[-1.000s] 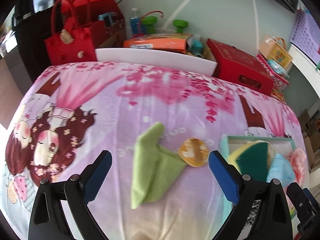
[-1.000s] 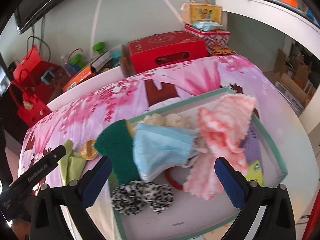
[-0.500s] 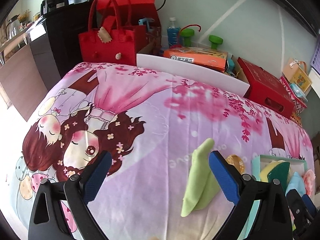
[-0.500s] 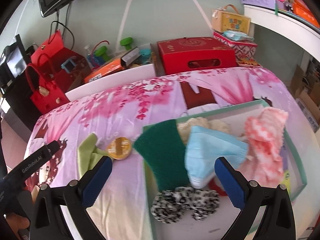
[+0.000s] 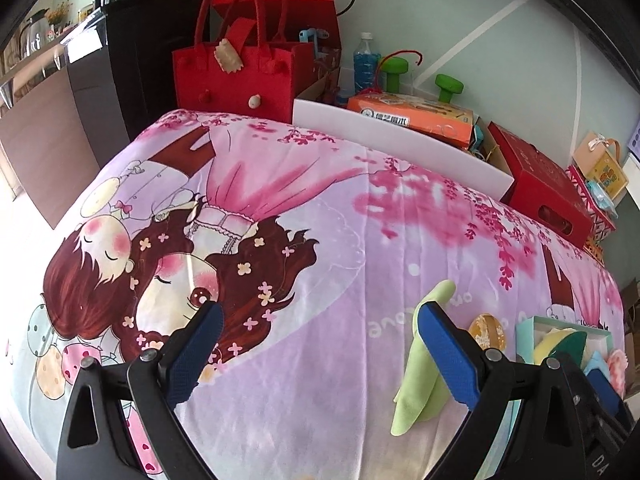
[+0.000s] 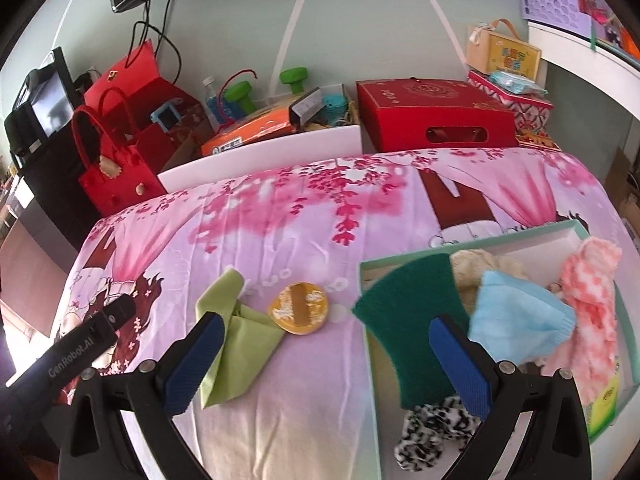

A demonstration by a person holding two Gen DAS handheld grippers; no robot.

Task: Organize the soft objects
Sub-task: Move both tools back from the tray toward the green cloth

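A light green cloth (image 6: 234,336) (image 5: 416,376) lies crumpled on the pink cartoon blanket, with a round orange pad (image 6: 298,308) (image 5: 486,330) just right of it. Further right, a green-rimmed box (image 6: 362,270) (image 5: 524,326) holds a dark green sponge (image 6: 412,316), a blue face mask (image 6: 520,320), a pink-white fluffy cloth (image 6: 590,296), a cream puff and a leopard-print scrunchie (image 6: 430,424). My right gripper (image 6: 324,360) is open, above the blanket between the green cloth and the box. My left gripper (image 5: 316,350) is open and holds nothing, left of the green cloth.
Behind the bed stand a red felt bag (image 5: 240,76), a white board (image 5: 400,148), an orange box (image 5: 412,114), green dumbbells (image 6: 294,78) and a red box (image 6: 432,116). A dark cabinet (image 5: 132,48) stands at the left. The blanket's left half (image 5: 240,220) holds no objects.
Both views have swung left. My left gripper moved away from the green cloth toward the bed's left half. My right gripper moved from over the box to face the cloth and orange pad.
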